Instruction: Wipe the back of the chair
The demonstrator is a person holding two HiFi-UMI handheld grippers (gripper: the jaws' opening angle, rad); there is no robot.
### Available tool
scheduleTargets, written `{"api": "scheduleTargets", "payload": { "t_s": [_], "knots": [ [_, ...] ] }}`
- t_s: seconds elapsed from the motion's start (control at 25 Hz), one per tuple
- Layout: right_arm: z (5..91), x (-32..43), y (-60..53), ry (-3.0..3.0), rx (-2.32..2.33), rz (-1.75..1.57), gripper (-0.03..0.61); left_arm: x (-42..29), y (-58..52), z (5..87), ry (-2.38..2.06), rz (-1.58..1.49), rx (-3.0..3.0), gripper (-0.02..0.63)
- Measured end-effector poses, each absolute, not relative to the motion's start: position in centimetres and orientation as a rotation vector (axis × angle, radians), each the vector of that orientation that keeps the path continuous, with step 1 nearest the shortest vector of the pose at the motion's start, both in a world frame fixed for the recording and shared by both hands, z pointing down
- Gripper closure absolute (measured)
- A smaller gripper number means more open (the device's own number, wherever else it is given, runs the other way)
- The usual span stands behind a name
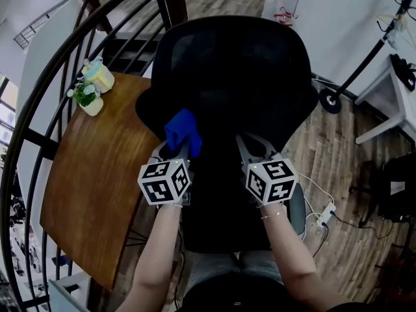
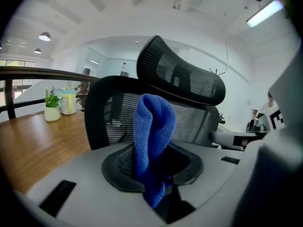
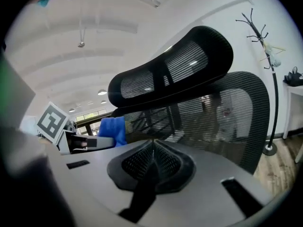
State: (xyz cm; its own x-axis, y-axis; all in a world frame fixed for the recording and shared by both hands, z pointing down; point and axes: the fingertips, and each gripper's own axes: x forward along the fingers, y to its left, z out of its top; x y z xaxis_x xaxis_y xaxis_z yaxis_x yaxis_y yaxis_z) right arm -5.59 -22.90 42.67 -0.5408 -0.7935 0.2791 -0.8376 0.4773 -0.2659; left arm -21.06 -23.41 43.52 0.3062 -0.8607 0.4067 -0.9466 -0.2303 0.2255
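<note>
Chair (image 1: 237,64): black, mesh back and headrest, directly ahead of both grippers; table (image 1: 91,187) on its left
Cloth (image 2: 151,126): blue, folded, standing upright before the left part of the back; contact with the mesh unclear
Left gripper (image 2: 152,171): fingers pinching the cloth's lower end
Right gripper (image 3: 152,162): fingers pressed together, nothing between them
Plant (image 1: 86,98): potted, at the table's far corner
</note>
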Motion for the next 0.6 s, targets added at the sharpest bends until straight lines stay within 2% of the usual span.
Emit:
{"api": "scheduleTargets", "payload": {
  "t_s": [0.6],
  "knots": [
    [44.9,6.9,-21.3,-2.459,1.690,0.630,0.549,-1.6,-22.5,46.4,-1.170,0.363,2.387,0.500]
  ]
}}
